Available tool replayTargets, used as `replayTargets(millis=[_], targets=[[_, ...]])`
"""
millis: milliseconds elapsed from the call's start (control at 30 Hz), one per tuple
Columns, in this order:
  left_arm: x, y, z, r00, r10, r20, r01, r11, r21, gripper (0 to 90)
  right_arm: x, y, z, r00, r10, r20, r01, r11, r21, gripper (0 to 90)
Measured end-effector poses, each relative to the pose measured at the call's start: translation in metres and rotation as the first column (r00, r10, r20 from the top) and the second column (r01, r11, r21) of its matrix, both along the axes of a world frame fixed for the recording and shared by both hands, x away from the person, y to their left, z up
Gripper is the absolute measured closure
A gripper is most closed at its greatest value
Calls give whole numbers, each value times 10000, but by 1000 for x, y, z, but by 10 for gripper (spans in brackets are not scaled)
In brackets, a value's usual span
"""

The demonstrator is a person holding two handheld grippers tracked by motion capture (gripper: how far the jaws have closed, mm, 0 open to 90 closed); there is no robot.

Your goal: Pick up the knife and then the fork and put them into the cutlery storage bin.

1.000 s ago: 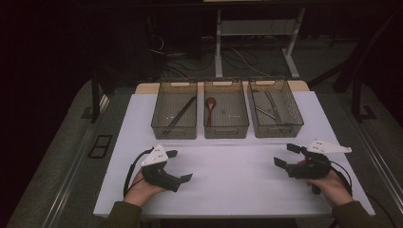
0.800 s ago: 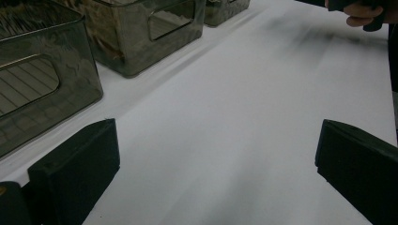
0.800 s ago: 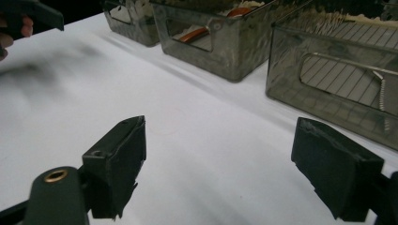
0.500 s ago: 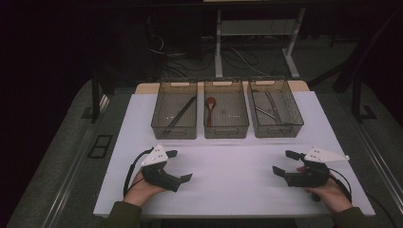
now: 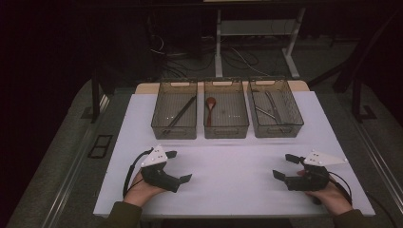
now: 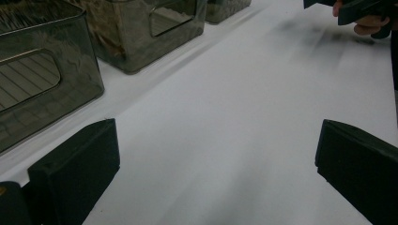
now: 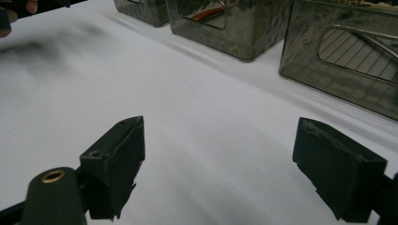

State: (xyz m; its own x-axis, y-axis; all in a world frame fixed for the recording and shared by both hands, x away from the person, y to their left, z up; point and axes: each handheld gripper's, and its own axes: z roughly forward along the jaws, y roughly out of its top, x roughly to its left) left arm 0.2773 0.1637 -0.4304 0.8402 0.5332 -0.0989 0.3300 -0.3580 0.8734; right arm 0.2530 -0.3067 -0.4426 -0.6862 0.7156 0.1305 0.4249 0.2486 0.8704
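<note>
White table (image 5: 237,166), three clear bins (image 5: 226,116)

No readable text, labels, brands or numbers anywhere: none on the three bins (image 5: 226,124), none on the white table (image 5: 237,164), none on either gripper.

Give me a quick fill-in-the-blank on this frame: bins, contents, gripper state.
1. The number of clear bins in a row at the far side of the white table is ____.
2. The red spoon lies in the ____ bin of the row.
3. The left gripper and the right gripper both have their fingers ____, with nothing between them.
4. The dark chopsticks lie in the ____ bin as the high view shows it.

Missing words: three; middle; open; left
</note>
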Motion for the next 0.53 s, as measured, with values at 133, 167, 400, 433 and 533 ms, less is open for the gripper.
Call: replayTargets(millis=[133, 167, 400, 433, 533], targets=[[0, 0, 0, 10000, 0, 1, 0, 10000, 1, 0, 0, 0, -1, 10000, 68, -43, -68, 10000, -7, 163], [0, 0, 0, 10000, 1, 1, -1, 10000, -8, 0, 0, 0, -1, 10000, 62, -31, -62, 10000, 3, 163], [0, 0, 0, 10000, -3, 1, 3, 10000, 3, 0, 0, 0, -1, 10000, 41, -29, -41, 10000, 61, 163], [0, 0, 0, 10000, 14, -22, -14, 10000, -15, 0, 0, 0, -1, 10000, 54, -28, -53, 10000, 51, 163], [0, -1, 0, 10000, -2, -1, 2, 10000, -3, 0, 1, 0, -1, 10000, 53, -26, -53, 10000, 68, 163]])
